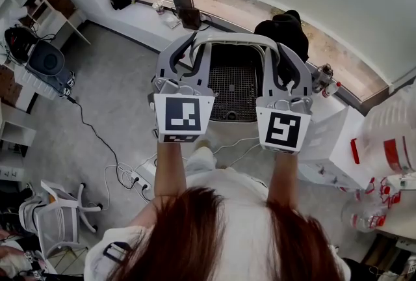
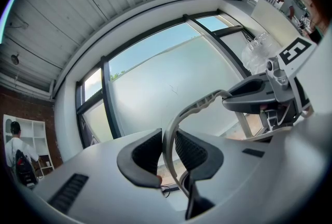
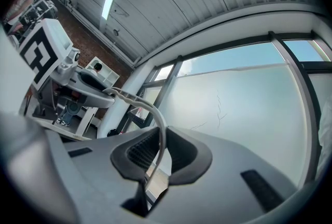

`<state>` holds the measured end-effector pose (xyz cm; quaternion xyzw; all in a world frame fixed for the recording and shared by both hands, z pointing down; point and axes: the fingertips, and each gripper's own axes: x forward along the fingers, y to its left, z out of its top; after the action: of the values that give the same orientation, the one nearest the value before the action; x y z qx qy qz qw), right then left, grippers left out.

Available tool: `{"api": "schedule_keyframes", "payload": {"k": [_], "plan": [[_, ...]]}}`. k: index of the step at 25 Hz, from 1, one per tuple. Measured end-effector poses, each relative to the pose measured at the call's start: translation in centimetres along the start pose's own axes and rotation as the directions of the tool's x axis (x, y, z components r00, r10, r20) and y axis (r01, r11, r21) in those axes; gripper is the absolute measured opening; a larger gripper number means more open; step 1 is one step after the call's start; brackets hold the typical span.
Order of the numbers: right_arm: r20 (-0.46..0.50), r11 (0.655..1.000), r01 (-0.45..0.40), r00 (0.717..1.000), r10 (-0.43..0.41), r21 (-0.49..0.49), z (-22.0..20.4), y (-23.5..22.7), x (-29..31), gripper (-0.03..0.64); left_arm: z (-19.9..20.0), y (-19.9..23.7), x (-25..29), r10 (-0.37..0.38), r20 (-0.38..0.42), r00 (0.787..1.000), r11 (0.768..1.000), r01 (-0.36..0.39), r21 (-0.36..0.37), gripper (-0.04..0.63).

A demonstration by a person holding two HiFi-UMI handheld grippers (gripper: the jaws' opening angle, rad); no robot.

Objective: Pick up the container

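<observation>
The container [image 1: 235,116] is a pale basket with a dark mesh floor and a thin grey arched handle [image 1: 234,38]. It hangs in the air in front of me, well above the floor. My left gripper [image 1: 184,53] is shut on the left end of the handle, and my right gripper [image 1: 286,60] is shut on the right end. In the left gripper view the ribbed pads [image 2: 147,151] press on the handle [image 2: 199,105], with the right gripper [image 2: 259,99] across from it. The right gripper view shows its jaws [image 3: 160,149] clamped on the handle [image 3: 151,109].
Below lie a grey floor with cables and a power strip [image 1: 133,177], a white office chair [image 1: 60,211] at lower left and white shelving [image 1: 29,3] at upper left. A white table [image 1: 338,136] with clear plastic bottles [image 1: 390,143] stands at right. Large windows [image 1: 227,3] run along the far wall.
</observation>
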<state>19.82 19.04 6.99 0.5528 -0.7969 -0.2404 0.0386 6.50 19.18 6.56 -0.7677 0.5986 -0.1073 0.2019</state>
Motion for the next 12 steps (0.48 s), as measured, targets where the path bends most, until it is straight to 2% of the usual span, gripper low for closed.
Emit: {"api": "schedule_keyframes", "payload": {"k": [12], "plan": [[-0.014, 1.0, 0.017, 1.0, -0.018, -0.007, -0.1, 1.8, 4.2, 0.06, -1.9, 3.5, 2.7, -0.027, 0.012, 1.0, 1.0, 0.027, -0.008, 0.087]]}}
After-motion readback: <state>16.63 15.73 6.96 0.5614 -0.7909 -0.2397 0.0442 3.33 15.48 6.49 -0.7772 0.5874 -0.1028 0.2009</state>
